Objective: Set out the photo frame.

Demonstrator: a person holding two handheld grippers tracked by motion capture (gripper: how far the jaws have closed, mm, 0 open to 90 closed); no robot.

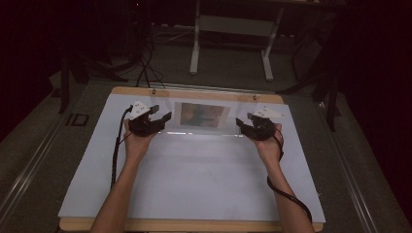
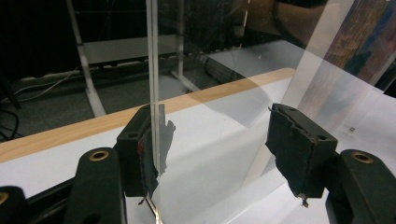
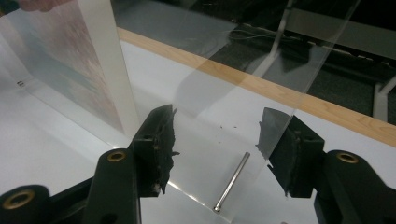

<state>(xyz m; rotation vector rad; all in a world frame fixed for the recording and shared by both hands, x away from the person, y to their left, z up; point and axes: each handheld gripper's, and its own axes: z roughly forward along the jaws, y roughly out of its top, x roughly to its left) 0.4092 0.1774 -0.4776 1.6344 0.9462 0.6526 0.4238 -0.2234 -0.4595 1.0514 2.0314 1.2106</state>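
Observation:
A clear acrylic picture frame [image 1: 201, 116] stands upright near the far edge of the white board [image 1: 194, 174], with a colourful print [image 1: 201, 115] inside it. My left gripper [image 1: 148, 121] is at the frame's left end and my right gripper [image 1: 252, 127] at its right end. In the left gripper view the gripper [image 2: 224, 140] is open, with the clear panel's edge [image 2: 152, 70] running down against the left-hand jaw and the other jaw well apart. In the right gripper view the gripper [image 3: 219, 149] is open too, with the panel's edge [image 3: 299, 98] by the right-hand jaw. A small metal pin [image 3: 232, 181] lies between those jaws.
The white board lies on a wooden tabletop [image 1: 145, 91] whose edge shows at the far side. Beyond it is a grey floor with a white desk frame [image 1: 231, 39] and dark cables [image 1: 145, 68]. A black cable [image 1: 115, 155] trails from each gripper along the forearms.

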